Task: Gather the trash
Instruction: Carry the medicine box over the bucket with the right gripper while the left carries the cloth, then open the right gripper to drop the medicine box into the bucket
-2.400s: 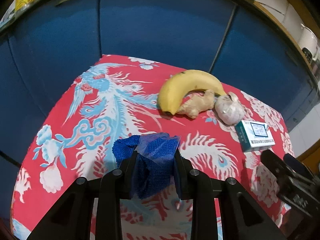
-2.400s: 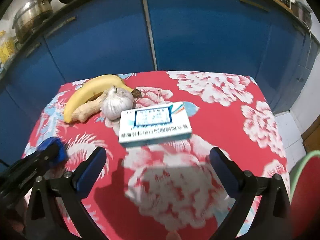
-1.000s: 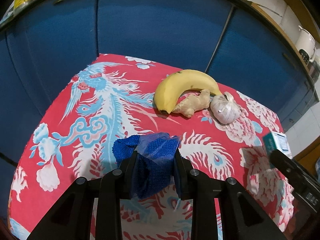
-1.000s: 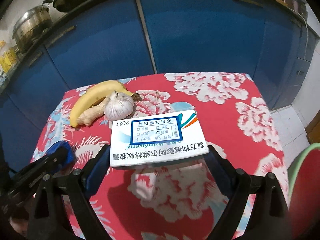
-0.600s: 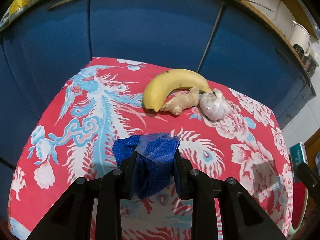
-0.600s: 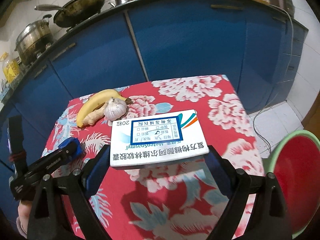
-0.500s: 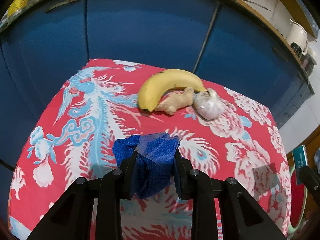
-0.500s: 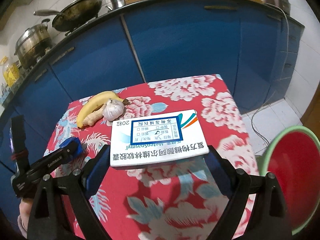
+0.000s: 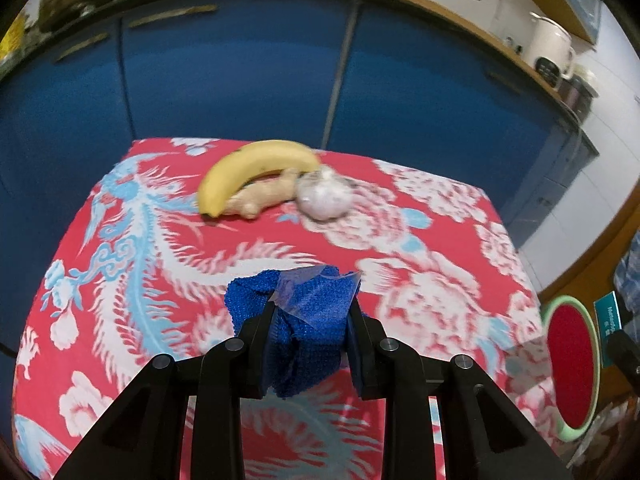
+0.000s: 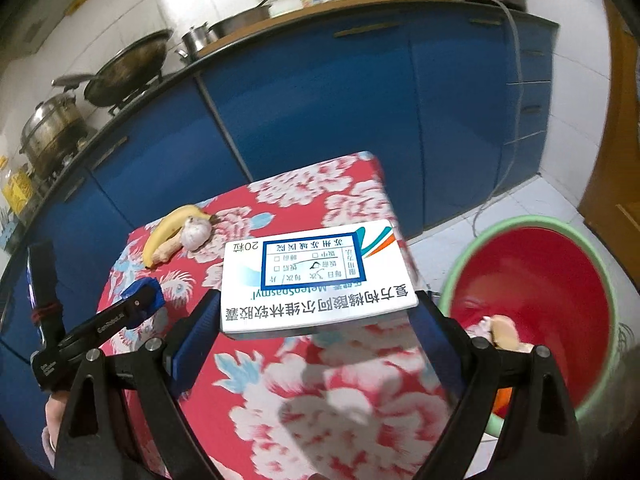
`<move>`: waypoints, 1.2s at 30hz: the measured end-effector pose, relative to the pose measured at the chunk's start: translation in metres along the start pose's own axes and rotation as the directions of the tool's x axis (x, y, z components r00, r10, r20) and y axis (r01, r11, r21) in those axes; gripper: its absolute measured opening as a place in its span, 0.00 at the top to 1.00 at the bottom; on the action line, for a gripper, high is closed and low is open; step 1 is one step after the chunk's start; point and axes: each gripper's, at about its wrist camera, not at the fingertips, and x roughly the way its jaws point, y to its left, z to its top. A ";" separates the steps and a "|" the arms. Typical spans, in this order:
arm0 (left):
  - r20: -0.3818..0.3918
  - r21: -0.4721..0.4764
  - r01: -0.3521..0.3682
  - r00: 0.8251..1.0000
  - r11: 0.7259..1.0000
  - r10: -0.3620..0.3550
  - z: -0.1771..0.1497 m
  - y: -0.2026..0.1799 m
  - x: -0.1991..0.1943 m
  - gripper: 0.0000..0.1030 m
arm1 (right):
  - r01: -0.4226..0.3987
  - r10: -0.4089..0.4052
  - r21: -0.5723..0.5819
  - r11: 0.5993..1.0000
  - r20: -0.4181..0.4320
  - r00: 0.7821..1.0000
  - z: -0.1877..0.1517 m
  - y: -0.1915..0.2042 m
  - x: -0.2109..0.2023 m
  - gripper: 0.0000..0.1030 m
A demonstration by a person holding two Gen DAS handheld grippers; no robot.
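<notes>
Kitchen setting: blue cabinet fronts (image 9: 240, 80) behind a small table under a red floral cloth (image 9: 420, 240); worktop above with wok (image 10: 128, 68) and lidded steel pot (image 10: 52, 128). On the cloth, far side: banana (image 9: 248, 172), ginger root (image 9: 260, 202) tucked against its inner curve, garlic bulb (image 9: 324, 200) touching the ginger's end. Left gripper (image 9: 312, 340): clamped on a crumpled blue mesh rag (image 9: 308, 312) with a scrap of clear film across its top, wad pinched between both pads and bulging above and below them; held over the near half of the table, pointing steeply down. Right gripper (image 10: 316, 336): jaws set wide, closed on a white-and-blue medicine box (image 10: 316, 276) gripped by its two short ends, printed face up, lettering upside down in the wrist view; box carried flat above the table's right edge, beside the rim of a red basin with green rim (image 10: 600, 288) standing on the tiled floor. Scraps, orange and pale, visible low in the basin, partly hidden by the right finger. Left gripper's black handle seen at lower left of the right wrist view, a hand (image 10: 52, 416) beneath it, mostly cropped.
</notes>
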 end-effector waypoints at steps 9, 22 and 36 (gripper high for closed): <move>-0.007 0.101 0.082 0.997 0.992 -0.082 -0.011 -0.059 -0.019 0.71 | 0.043 -0.045 0.066 0.997 0.031 0.998 -0.008 -0.044 -0.035 0.10; -0.046 0.262 0.199 0.980 0.944 -0.194 -0.036 -0.149 -0.035 0.71 | 0.139 -0.148 0.153 0.978 0.046 0.988 -0.022 -0.108 -0.062 0.10; -0.102 0.370 0.260 0.966 0.892 -0.239 -0.064 -0.214 -0.031 0.71 | 0.221 -0.218 0.199 0.955 -0.033 0.975 -0.034 -0.160 -0.044 0.10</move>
